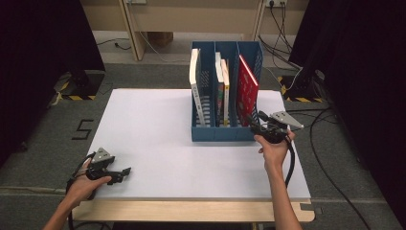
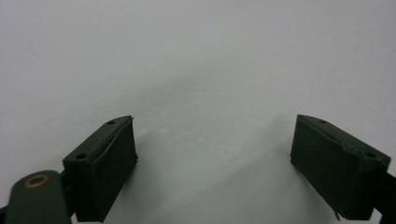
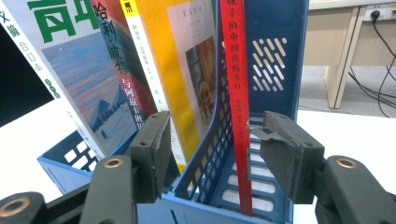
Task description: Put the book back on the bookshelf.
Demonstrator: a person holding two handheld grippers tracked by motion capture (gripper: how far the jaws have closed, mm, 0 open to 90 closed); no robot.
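One white table carries one blue file rack toward its far right, split into three compartments. You have four books standing in it: one white book in the left bay, two in the middle, and one red book in the right bay. Your right gripper sits at the rack's near right corner, jaws apart around the red book's spine and not pressing it. Your left gripper rests near the table's near left corner, jaws wide apart, holding nothing.

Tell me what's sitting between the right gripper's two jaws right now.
In the right gripper view, the red book's spine and a blue file rack divider stand between the right gripper's open jaws, untouched.
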